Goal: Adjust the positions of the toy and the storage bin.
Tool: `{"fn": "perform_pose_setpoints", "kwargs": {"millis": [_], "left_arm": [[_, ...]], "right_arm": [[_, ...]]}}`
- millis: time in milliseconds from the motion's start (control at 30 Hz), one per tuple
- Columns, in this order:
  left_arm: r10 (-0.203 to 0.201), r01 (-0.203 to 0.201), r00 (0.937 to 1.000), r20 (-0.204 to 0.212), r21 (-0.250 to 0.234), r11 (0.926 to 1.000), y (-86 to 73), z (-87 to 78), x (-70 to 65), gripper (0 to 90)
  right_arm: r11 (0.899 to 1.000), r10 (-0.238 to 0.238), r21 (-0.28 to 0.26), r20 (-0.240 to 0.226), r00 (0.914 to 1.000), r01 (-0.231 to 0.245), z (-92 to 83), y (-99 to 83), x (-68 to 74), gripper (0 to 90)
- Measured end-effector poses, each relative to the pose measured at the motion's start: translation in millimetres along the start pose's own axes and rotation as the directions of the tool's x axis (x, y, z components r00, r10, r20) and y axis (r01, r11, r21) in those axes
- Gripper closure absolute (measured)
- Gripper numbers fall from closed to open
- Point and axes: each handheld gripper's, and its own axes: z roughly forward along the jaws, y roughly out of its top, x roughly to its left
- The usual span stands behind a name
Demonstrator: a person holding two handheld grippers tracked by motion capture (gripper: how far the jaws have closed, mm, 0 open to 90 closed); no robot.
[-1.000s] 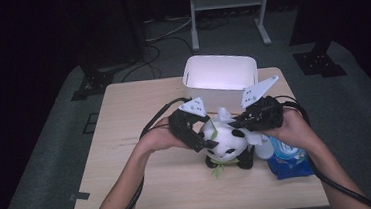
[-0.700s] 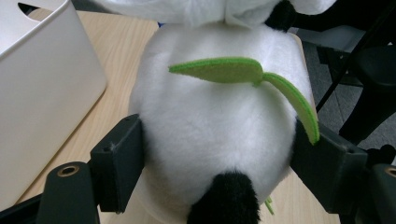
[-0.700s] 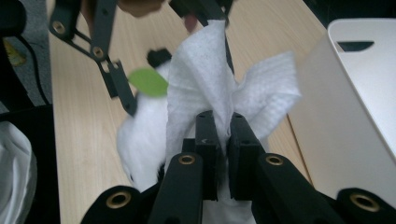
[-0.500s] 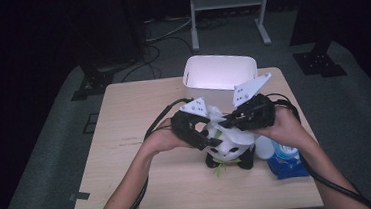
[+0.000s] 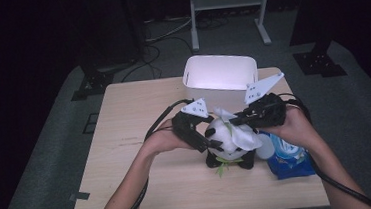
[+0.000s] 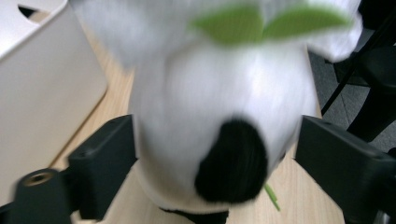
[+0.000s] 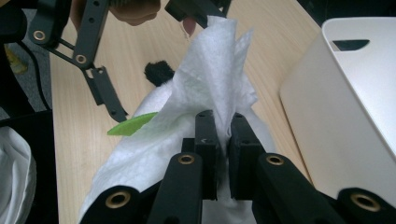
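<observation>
Table (image 5: 145, 188): light wooden top under both grippers, standing on grey carpet; it carries everything named below.
Storage bin (image 5: 220, 76): white plastic box with handle slots, on the table just beyond both grippers. In the right gripper view (image 7: 355, 107) it lies to the right of the jaws; in the left gripper view (image 6: 42, 93) it is to the left of them.
Panda plush (image 5: 228, 148): white body with black ears and limbs and a green leaf, sitting upright on the table between the two grippers. In the left gripper view (image 6: 219, 116) it is blurred and very close, its white head set between the jaws.
Wet-wipe pack (image 5: 290, 157): blue packet flat on the table, on the outer side of the right gripper, under the right hand and just beside the panda.
Wipe (image 5: 240, 130): white tissue draped over the top of the panda's head, its free end rising past the right gripper's tips (image 7: 210, 79).
Left gripper (image 5: 210, 142): held at the panda's left side; the jaws stand wide to either side of the head and have just been opening again, with the plush between them. Both inner faces sit at the fur's edge, gripping the head.
Right gripper (image 5: 235, 122): comes in from the panda's right, above its head; seen in its own view (image 7: 223, 122), the jaws are pinched tight on a fold of the wipe.
</observation>
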Motion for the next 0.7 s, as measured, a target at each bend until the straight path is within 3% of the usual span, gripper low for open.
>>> {"fn": "perform_pose_setpoints", "kwargs": {"millis": [267,700], "left_arm": [[-0.004,0.005,1.0000,0.007,-0.020,0.9998,-7.1,18.4,3.0,3.8],[-0.005,0.006,0.9999,0.011,-0.047,0.9989,-11.8,18.1,6.9,5.2]], "right_arm": [[1.000,0.019,-0.003,-0.010,0.9998,-0.019,1.8,-6.6,-5.2,83.5],[1.000,0.012,0.010,-0.013,0.9998,-0.012,6.6,-1.2,-7.6,83.4]]}}
